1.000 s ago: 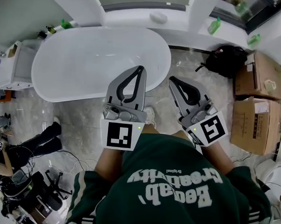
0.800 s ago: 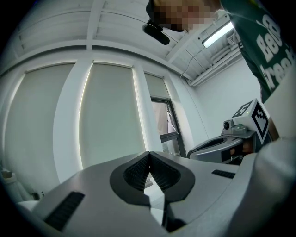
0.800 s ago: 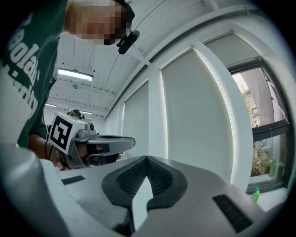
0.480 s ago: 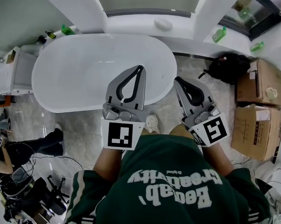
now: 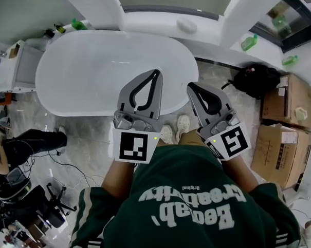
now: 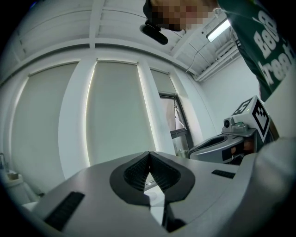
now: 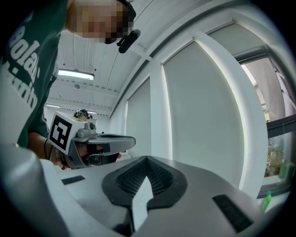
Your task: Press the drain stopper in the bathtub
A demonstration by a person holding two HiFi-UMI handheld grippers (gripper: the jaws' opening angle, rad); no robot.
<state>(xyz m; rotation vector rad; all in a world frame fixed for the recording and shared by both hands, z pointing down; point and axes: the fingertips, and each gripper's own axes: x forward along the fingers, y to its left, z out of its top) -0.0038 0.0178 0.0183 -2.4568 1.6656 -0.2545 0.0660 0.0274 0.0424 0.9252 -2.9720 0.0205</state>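
Clenched empty, the grey left gripper [image 5: 155, 73] overhangs the white oval bathtub's [image 5: 86, 72] near rim, the grey right gripper [image 5: 190, 87] clenched alongside.

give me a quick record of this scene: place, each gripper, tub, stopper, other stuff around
place: marble-look floor beside a white bathtub
left gripper: jaws together, nothing between them; tips over the tub's near rim in the head view
right gripper: jaws together, nothing between them; tips at the tub's right end
drain stopper: not made out in any view
person: stands at the tub, shoes close to its base
nearby: black backpack, cardboard boxes, green bottles on the ledge
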